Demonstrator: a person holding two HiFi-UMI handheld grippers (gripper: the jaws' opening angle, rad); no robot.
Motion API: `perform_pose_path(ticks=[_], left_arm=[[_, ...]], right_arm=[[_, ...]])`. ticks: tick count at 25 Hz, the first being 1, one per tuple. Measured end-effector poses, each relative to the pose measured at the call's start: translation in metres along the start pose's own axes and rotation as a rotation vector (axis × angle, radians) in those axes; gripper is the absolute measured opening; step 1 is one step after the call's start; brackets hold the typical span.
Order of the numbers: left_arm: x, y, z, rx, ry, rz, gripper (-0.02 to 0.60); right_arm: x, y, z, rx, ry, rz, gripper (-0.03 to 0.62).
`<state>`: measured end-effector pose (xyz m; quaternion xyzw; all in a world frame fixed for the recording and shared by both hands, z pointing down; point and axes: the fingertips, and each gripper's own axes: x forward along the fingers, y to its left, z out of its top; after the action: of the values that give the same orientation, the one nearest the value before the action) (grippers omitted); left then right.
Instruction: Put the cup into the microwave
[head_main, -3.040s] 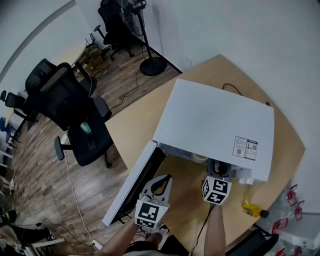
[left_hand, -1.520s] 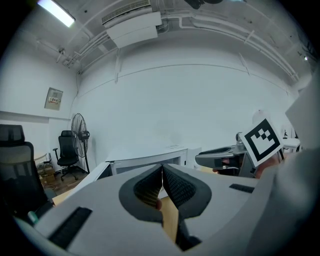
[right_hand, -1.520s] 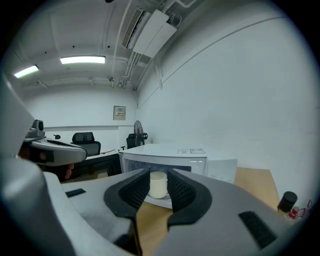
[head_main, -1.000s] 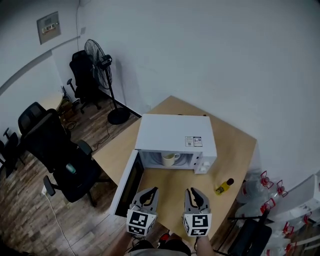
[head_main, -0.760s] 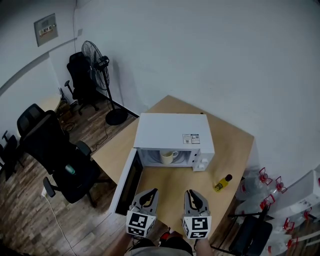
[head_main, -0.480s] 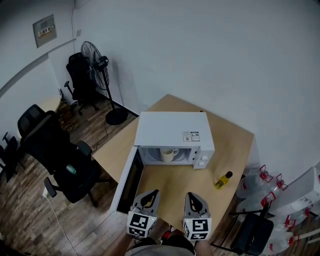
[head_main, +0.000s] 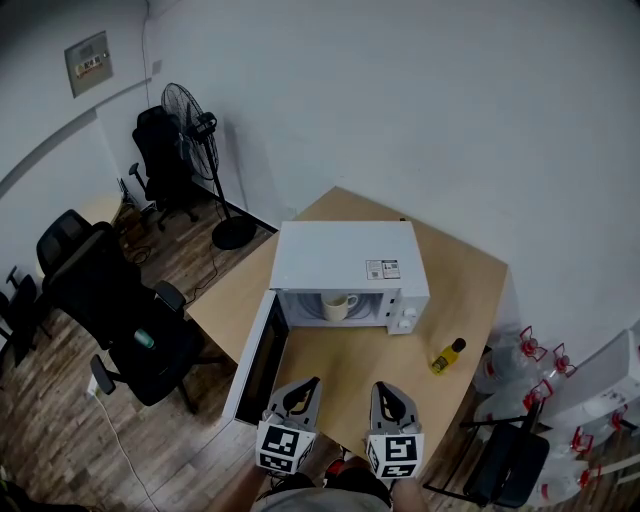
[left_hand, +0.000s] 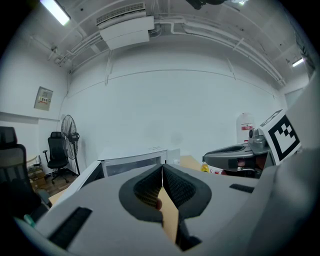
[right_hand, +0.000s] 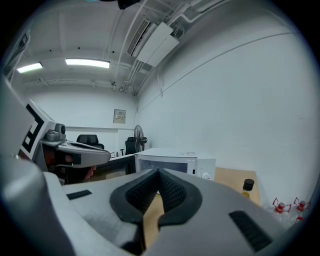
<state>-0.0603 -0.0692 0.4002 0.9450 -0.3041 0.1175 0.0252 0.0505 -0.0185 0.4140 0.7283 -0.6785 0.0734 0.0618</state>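
The white microwave (head_main: 345, 258) stands on the wooden table (head_main: 340, 375) with its door (head_main: 257, 355) swung open to the left. A pale cup (head_main: 338, 306) stands upright inside the cavity, handle to the right. Both grippers hover over the table's front edge, well short of the microwave. My left gripper (head_main: 308, 384) is shut and holds nothing; its pads meet at the tips (left_hand: 162, 167). My right gripper (head_main: 381, 388) has just been closing and now stands shut, with nothing between its pads (right_hand: 159, 172). The cup does not show in either gripper view.
A small yellow bottle (head_main: 447, 354) with a dark cap lies on the table right of the microwave, also seen as the bottle (right_hand: 247, 188). Black office chairs (head_main: 125, 320) and a floor fan (head_main: 200, 135) stand to the left. Red-capped water jugs (head_main: 520, 365) sit at the right.
Three seconds ago the right gripper was at the microwave's mouth; now both grippers are drawn back to the table's front edge, and the cup stands alone inside. Over the last second little has shifted.
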Motion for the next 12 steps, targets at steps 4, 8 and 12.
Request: perform_pose_path(ticks=[4, 8, 12], left_arm=[[-0.0003, -0.0003, 0.0005, -0.001, -0.004, -0.001, 0.025], [-0.0013, -0.0024, 0.0006, -0.002, -0.005, -0.001, 0.025], [-0.0006, -0.0041, 0.0017, 0.003, -0.004, 0.000, 0.025]], right_arm=[[-0.0007, 0.0004, -0.0007, 0.000, 0.001, 0.001, 0.017], [-0.0027, -0.0012, 0.0005, 0.000, -0.004, 0.000, 0.017], [-0.0039, -0.0036, -0.0001, -0.001, -0.003, -0.001, 0.017]])
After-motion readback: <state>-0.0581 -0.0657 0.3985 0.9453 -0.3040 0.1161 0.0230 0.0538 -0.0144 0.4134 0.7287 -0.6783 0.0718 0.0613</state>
